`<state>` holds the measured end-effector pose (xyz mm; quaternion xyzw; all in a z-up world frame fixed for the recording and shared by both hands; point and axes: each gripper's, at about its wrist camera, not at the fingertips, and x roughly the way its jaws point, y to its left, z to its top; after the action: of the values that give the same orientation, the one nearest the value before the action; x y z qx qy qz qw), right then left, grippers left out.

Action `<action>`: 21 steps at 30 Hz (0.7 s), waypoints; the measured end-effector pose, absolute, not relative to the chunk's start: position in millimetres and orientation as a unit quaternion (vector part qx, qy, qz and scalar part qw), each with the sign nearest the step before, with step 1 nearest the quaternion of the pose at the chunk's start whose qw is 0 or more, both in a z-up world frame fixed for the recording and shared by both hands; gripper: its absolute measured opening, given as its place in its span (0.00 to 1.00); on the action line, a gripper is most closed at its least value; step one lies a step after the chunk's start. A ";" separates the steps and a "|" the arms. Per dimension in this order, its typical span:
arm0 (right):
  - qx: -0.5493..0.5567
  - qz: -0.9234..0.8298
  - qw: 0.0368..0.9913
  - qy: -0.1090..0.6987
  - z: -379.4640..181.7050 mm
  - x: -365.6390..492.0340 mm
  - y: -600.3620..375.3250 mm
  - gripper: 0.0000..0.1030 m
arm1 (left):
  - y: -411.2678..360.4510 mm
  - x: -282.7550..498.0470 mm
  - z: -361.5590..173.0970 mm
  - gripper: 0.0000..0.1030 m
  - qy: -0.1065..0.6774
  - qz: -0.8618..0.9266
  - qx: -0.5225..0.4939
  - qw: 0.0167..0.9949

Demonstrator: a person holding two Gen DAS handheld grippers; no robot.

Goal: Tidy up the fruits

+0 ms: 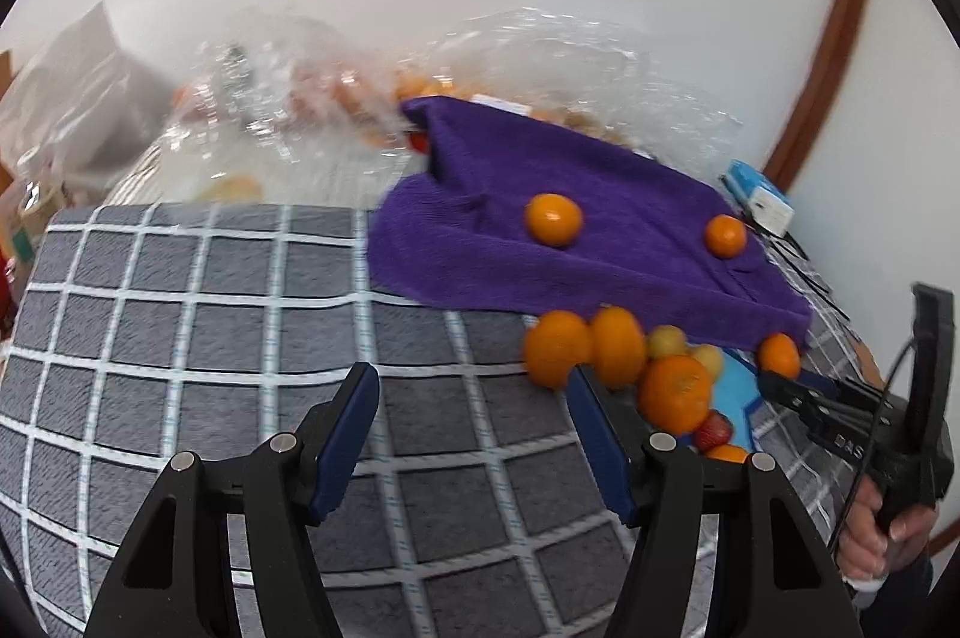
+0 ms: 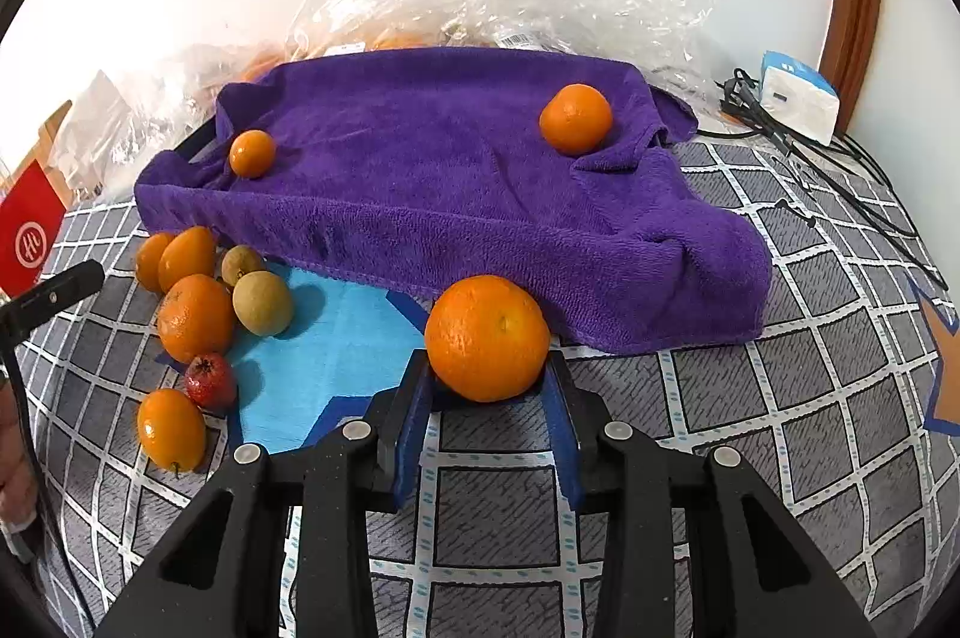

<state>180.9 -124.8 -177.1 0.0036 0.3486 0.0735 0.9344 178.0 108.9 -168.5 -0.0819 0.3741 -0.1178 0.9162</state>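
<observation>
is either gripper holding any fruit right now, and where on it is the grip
The right gripper holds an orange, its blue pads on the fruit's lower left and right sides. The left gripper is open and holds nothing.

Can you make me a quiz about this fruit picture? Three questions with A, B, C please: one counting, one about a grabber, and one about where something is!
1. How many oranges lie on top of the purple towel? A one, B two, C five.
2. The left gripper is: A open and empty, B shut on an orange, C shut on the towel.
3. Where is the small red fruit? A on the towel, B in the left gripper, C at the edge of the blue sheet.

Answers: 1 B, one sits near each end; 2 A, nothing is between its fingers; 3 C, it lies right beside the blue.
</observation>
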 end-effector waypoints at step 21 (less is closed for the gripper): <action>0.014 0.118 0.941 0.316 -173.4 156.2 -155.6 0.32 | 67.0 217.7 -179.2 0.47 0.434 -0.064 -0.082 0.895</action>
<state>156.2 -155.6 -173.4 0.0138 0.3161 0.1183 0.9412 217.7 67.0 -179.2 -0.0823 0.4342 -0.0643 0.8948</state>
